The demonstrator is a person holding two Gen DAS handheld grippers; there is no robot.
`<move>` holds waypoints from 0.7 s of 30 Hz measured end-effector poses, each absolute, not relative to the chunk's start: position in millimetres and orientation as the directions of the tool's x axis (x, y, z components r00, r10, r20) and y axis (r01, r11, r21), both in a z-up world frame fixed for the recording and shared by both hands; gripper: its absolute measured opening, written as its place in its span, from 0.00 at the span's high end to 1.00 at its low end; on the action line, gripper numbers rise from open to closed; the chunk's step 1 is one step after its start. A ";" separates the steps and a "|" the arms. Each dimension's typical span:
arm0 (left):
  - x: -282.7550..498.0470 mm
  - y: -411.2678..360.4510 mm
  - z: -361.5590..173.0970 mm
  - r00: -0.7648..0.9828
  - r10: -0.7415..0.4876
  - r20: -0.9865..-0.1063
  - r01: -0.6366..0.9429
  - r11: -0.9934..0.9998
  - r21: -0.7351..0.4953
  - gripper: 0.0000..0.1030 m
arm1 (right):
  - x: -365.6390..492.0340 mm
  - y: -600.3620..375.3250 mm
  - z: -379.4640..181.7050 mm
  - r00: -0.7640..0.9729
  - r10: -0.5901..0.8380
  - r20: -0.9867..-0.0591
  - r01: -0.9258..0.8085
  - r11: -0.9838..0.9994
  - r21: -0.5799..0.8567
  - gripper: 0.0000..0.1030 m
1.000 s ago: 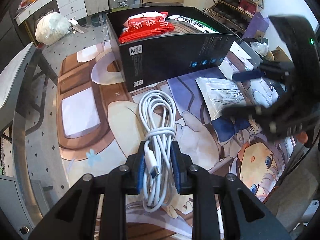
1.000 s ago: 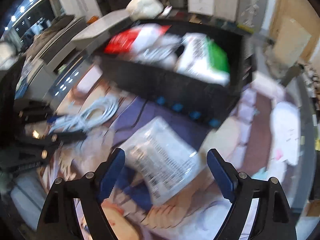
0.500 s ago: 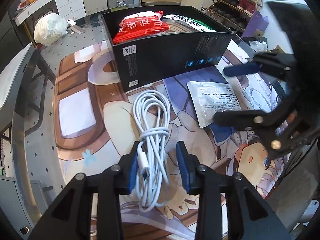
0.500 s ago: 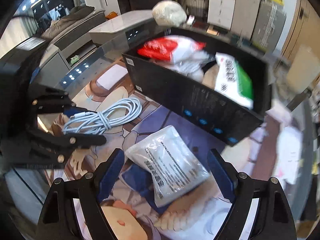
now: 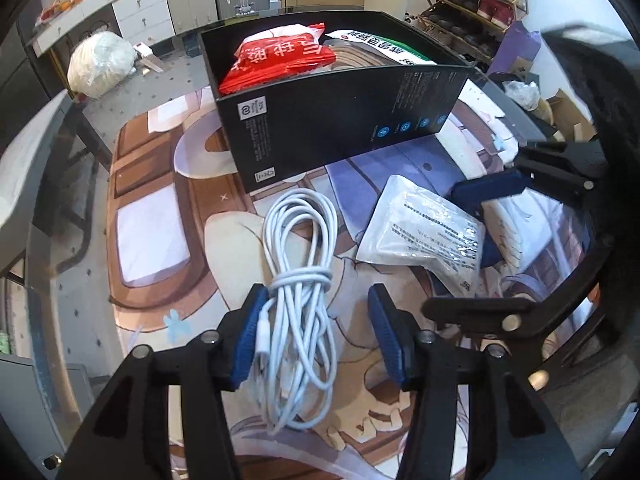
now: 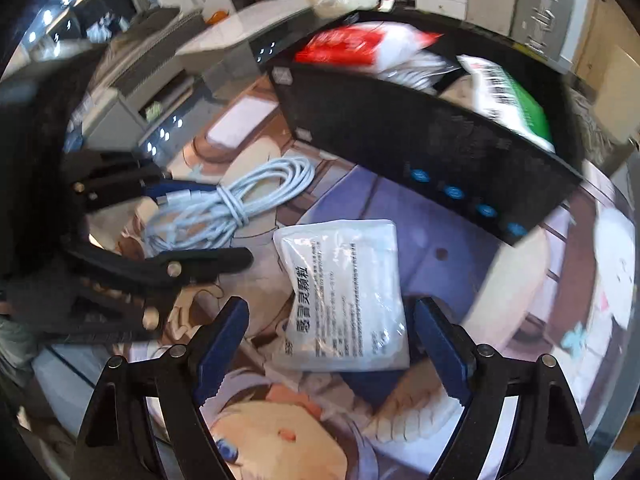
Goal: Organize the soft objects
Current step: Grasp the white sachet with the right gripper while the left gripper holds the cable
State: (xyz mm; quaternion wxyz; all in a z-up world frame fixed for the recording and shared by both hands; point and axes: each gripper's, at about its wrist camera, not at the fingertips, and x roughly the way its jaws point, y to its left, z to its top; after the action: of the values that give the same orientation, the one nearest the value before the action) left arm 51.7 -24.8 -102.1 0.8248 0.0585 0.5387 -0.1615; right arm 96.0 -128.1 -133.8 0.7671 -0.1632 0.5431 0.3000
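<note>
While the left gripper (image 5: 316,332) pointed steeply down at the table mat (image 5: 160,240), its jaws were opening around the coiled white charging cable (image 5: 300,280), which lay between the blue pads (image 5: 246,334) in the lower centre of the left wrist view. The left pad touched the bundle at its wrapped waist; the right pad stood clear of it, so nothing was clamped. Above, in the upper middle of the frame, the black cardboard box (image 5: 340,120) held a red snack packet (image 5: 280,60) and a green-and-white pouch (image 5: 384,50). A clear plastic sachet (image 5: 424,232) lay right of the cable, with the right gripper (image 5: 480,248) reaching in from the right edge.

In the right wrist view, the right gripper (image 6: 328,344) stood wide open, its pads straddling the lower end of the sachet (image 6: 344,292) at lower centre without pressing it. The cable (image 6: 232,204) sat at centre left beside the left gripper (image 6: 192,220), and the box (image 6: 420,152) crossed the upper right.

Judging by this, the step was picking up the sachet for the box. To do it well, the fingers should sink until the pads flank the packet's thicker middle, then close gently, since slick film may slide out of a shallow pinch. The lift ought to clear the box's near wall before release.
</note>
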 end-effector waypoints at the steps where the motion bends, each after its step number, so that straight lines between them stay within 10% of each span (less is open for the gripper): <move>1: 51.8 -27.1 -102.3 0.375 -0.188 -0.908 0.330 0.942 -0.059 0.50 | 95.2 -121.5 -135.6 0.244 0.263 -0.933 -0.647 0.761 0.046 0.16; 6: 55.1 -31.3 -103.6 0.392 -0.165 -0.905 0.333 0.943 -0.027 0.51 | 104.8 -135.7 -131.6 0.271 0.250 -0.929 -0.604 0.796 0.038 0.68; 9: 57.1 -32.7 -103.1 0.399 -0.160 -0.903 0.339 0.941 -0.017 0.73 | 104.8 -147.9 -128.4 0.288 0.238 -0.927 -0.592 0.806 0.023 0.70; 21: 58.7 -29.5 -101.5 0.382 -0.213 -0.899 0.331 0.940 -0.082 0.72 | 97.9 -151.5 -120.2 0.337 0.197 -0.921 -0.599 0.799 -0.048 0.68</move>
State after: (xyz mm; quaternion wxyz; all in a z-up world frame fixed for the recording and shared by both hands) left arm 58.7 -29.5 -101.5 0.8294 0.0553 0.5313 -0.1638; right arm 97.9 -151.5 -120.2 0.7942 -0.1941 0.5184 0.2506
